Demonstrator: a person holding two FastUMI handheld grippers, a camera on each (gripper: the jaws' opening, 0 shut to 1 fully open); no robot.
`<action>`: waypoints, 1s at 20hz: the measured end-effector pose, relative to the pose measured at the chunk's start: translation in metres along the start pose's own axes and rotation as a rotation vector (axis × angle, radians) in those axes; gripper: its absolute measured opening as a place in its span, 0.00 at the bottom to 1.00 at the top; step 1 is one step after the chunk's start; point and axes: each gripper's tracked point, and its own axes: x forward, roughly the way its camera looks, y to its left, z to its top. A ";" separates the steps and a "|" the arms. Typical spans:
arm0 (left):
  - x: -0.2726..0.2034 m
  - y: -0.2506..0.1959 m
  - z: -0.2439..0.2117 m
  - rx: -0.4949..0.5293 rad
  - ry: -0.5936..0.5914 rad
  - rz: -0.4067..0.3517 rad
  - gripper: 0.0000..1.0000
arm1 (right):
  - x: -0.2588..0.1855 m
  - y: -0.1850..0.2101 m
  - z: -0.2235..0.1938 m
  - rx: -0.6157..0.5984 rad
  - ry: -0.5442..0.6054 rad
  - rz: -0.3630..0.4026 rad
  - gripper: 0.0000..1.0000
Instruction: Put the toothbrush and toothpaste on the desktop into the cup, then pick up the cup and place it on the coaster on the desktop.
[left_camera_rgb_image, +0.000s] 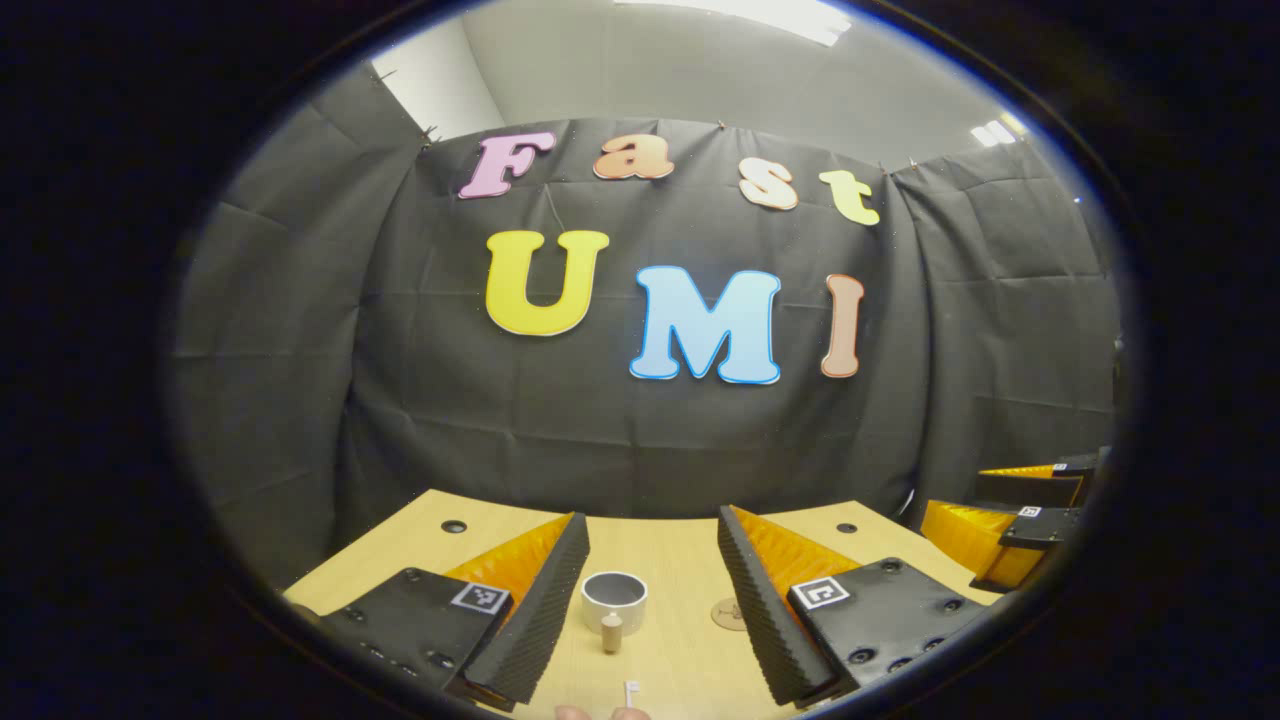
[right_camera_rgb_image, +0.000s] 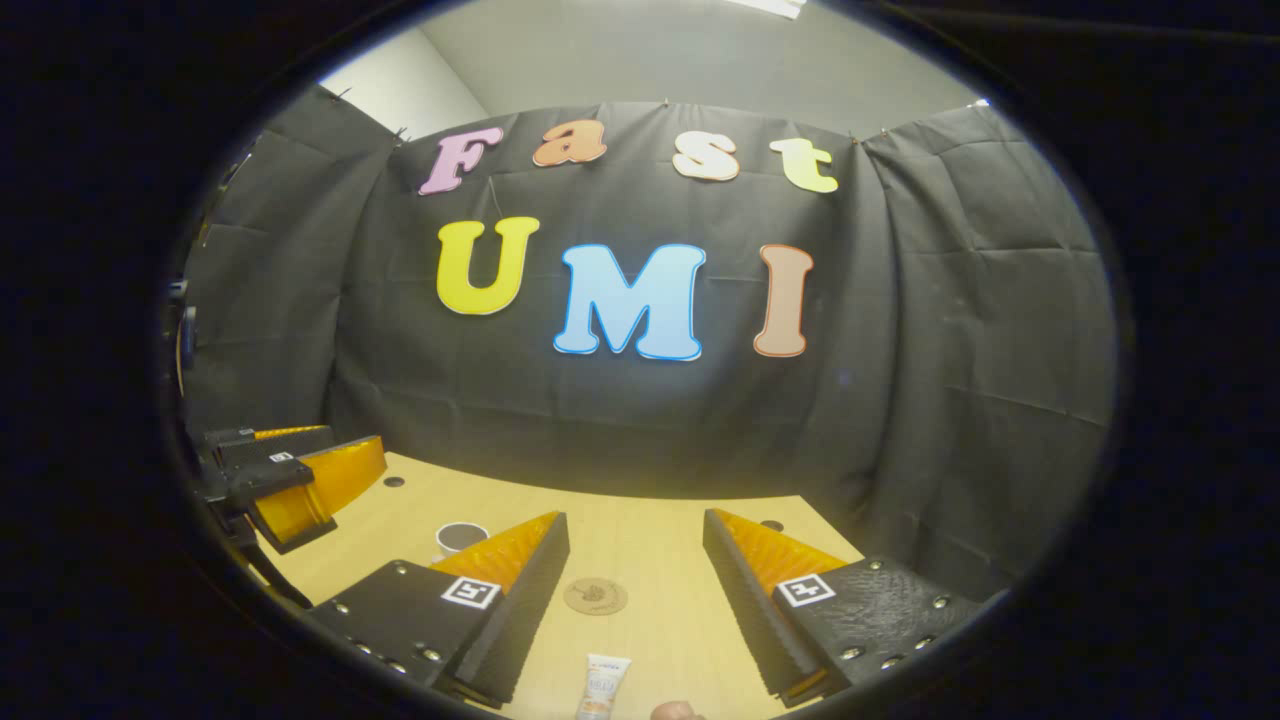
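Overall, both tools hover above the pale wooden worktop (left_camera_rgb_image: 680, 560) with nothing grasped. Left gripper (left_camera_rgb_image: 650, 600): jaws spread wide, framing the short white round cup w/ dark interior (left_camera_rgb_image: 613, 601), which stands upright and empty toward mid-worktop; just in front of it stands a small beige rounded-top object (left_camera_rgb_image: 611, 632), prob. part of the toothbrush set, identity unclear. White toothbrush (left_camera_rgb_image: 631, 692) lies flat at the near edge, only its end in view, so it likely sits right under this tool, ready for a downward pick. Right gripper (right_camera_rgb_image: 635, 600): jaws likewise apart, holding nothing; white toothpaste tube w/ orange print (right_camera_rgb_image: 603, 688) lies flat on the near edge betw. its fingers, cap end not visible. Round brown cork-like coaster (right_camera_rgb_image: 595, 596) lies bare, beside but apart from the cup, on the right tool's side. Judged stage: start, no item yet in the cup; one tool per item suggests approach from above.
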 end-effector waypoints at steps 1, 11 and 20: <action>0.002 0.000 -0.002 0.002 0.008 0.000 0.87 | 0.001 0.000 -0.002 0.000 0.006 -0.001 0.85; 0.014 -0.001 -0.050 -0.064 0.176 -0.010 0.87 | 0.014 0.002 -0.043 0.068 0.154 0.017 0.85; 0.033 -0.011 -0.124 -0.066 0.438 -0.032 0.87 | 0.029 0.005 -0.115 0.055 0.435 0.001 0.85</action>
